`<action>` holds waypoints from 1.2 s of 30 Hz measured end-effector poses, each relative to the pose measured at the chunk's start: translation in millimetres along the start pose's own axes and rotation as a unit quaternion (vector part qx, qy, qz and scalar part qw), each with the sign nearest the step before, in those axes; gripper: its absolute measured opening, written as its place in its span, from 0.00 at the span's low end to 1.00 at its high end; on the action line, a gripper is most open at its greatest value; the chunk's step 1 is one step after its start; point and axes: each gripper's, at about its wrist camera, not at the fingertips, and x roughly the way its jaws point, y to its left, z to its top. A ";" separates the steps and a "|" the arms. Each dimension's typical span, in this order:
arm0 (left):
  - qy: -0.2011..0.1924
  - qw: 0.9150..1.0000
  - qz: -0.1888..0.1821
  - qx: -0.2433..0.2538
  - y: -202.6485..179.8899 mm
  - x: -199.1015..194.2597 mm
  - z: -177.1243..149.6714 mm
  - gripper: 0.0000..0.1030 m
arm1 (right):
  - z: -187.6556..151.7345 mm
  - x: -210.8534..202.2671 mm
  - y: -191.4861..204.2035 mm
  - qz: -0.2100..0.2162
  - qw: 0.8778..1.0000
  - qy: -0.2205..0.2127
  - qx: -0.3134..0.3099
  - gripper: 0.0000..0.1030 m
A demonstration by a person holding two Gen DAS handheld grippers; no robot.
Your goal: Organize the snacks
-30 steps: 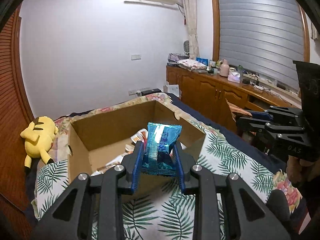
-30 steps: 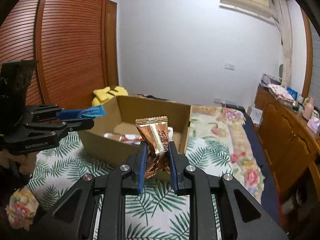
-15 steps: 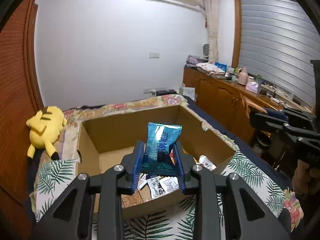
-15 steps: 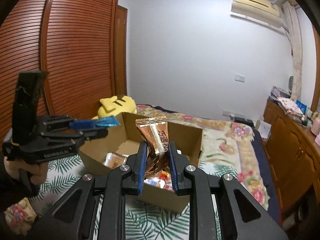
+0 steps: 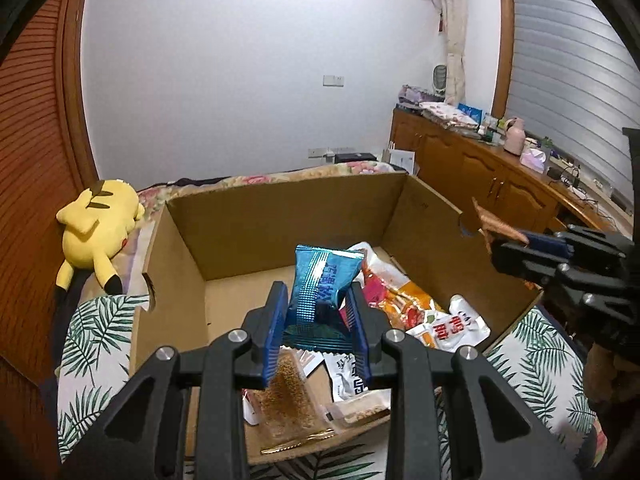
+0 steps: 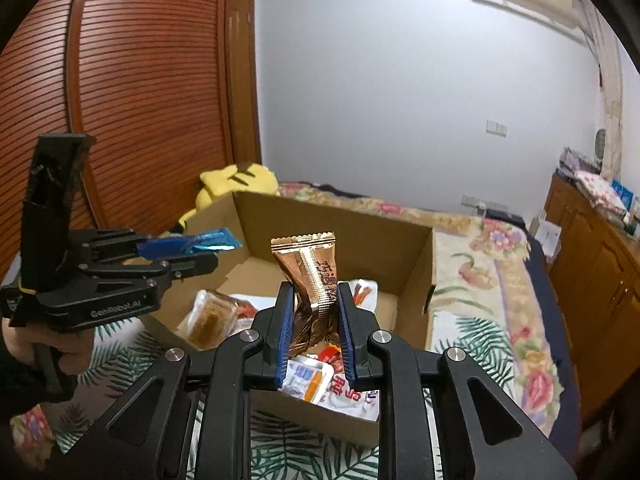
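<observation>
Both grippers advanced over cardboard box. Left gripper clenched blue packet, right gripper gold packet; box at 12 o'clock. Step: delivery. Next: release inside box.

Both claws tilt downward — the left claw clamped on a blue packet, the right claw pinching a gold packet.

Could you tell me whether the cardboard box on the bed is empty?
Not empty: the cardboard box already holds several snack packets on its floor.
</observation>
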 end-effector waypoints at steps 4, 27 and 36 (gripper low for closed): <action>0.019 1.000 0.001 0.002 -0.8 11.1 -2.7 0.27 | -7.5 17.4 -1.8 0.000 1.000 0.021 0.005 0.19; 0.004 1.000 0.031 0.006 -10.1 -29.3 -10.2 0.51 | -19.6 4.6 0.3 -0.027 0.998 0.025 0.045 0.52; -0.033 0.998 0.051 0.014 -24.1 -97.1 -24.6 0.55 | -30.4 -50.4 20.8 -0.045 0.997 -0.004 0.058 0.83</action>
